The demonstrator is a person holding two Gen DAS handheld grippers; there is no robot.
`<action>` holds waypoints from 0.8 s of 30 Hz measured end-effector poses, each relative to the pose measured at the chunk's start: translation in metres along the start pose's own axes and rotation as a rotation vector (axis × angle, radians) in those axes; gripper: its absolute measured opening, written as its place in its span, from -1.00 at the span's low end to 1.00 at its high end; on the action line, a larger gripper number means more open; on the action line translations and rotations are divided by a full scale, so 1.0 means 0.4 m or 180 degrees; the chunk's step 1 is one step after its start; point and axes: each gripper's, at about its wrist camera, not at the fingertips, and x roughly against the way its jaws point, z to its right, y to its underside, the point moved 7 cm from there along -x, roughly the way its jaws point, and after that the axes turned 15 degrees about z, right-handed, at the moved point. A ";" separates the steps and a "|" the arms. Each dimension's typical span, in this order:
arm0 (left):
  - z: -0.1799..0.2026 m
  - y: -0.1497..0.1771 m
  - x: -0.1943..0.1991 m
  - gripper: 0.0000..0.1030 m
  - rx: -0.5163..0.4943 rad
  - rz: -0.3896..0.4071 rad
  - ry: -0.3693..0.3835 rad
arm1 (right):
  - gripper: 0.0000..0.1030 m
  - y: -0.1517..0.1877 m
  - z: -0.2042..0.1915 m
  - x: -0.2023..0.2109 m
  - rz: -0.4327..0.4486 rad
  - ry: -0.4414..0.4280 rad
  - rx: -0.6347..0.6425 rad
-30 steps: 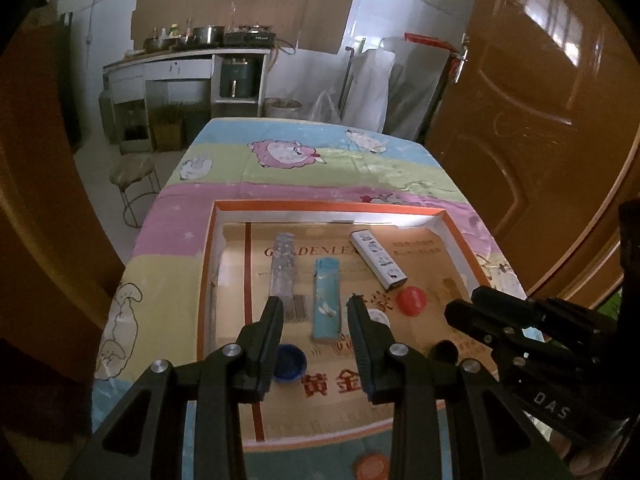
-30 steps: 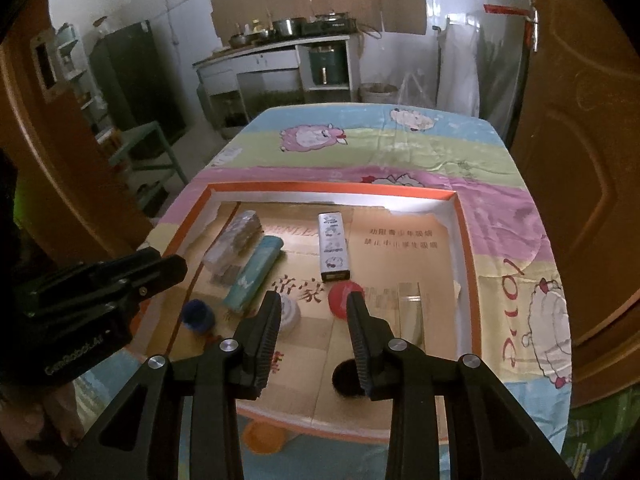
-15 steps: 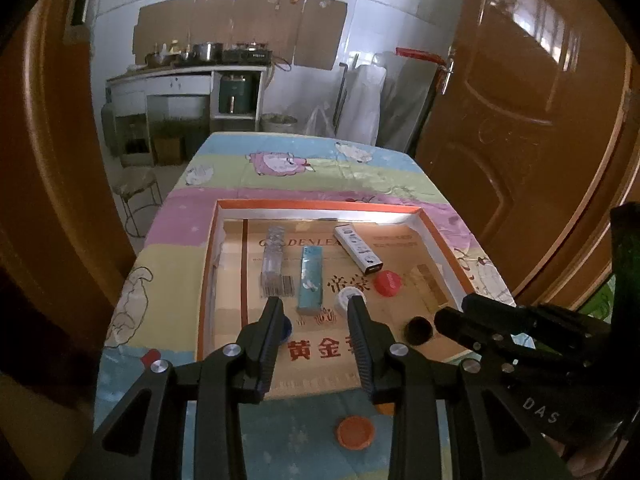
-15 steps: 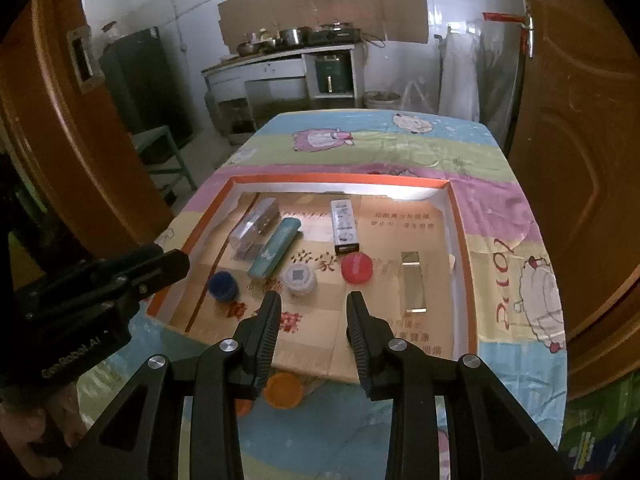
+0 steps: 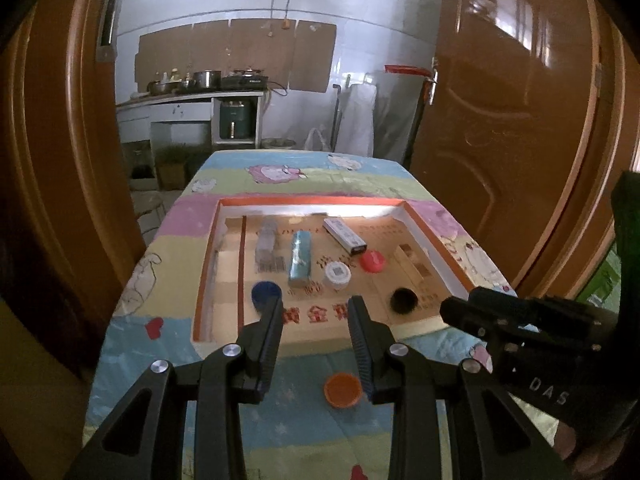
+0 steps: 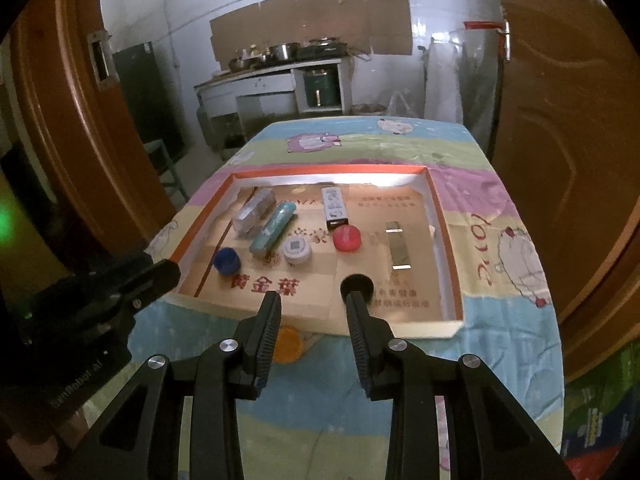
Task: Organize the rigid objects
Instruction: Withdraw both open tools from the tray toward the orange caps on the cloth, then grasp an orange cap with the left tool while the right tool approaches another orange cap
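A shallow cardboard tray with an orange rim (image 5: 420,220) (image 6: 438,200) lies on the cartoon tablecloth. Inside it are a clear box (image 5: 267,240) (image 6: 254,210), a teal box (image 5: 301,256) (image 6: 274,222), a white box (image 5: 344,234) (image 6: 335,208), a clear strip (image 6: 398,244), and blue (image 5: 266,293) (image 6: 226,260), white (image 5: 337,274) (image 6: 297,250), red (image 5: 372,261) (image 6: 347,238) and black (image 5: 404,300) (image 6: 357,286) caps. An orange cap (image 5: 342,390) (image 6: 286,344) sits on the cloth outside the tray's near wall. My left gripper (image 5: 316,308) and right gripper (image 6: 313,300) hover above the near edge, both open and empty.
Brown wooden doors (image 5: 520,160) stand close on both sides of the table. A kitchen counter (image 5: 192,100) with pots lies beyond the far end. In each wrist view the other gripper's body shows beside the tray (image 5: 520,320) (image 6: 100,292).
Both grippers have drawn back from over the tray towards the table's near end. The whole tray and the orange cap outside it have come into view. Jaw gaps are unchanged.
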 end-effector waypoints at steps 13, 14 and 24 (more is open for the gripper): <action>0.044 0.088 0.009 -0.35 -0.0055 -0.0142 0.0151 | -0.32 0.059 0.024 0.034 0.0009 0.0021 -0.0112; 0.047 0.093 0.008 -0.35 -0.0061 -0.0157 0.0163 | -0.32 0.067 0.027 0.033 -0.0005 0.0027 -0.0117; 0.079 0.171 -0.032 -0.35 -0.0165 -0.0378 0.0186 | -0.24 0.112 0.049 0.026 -0.0098 0.0027 -0.0201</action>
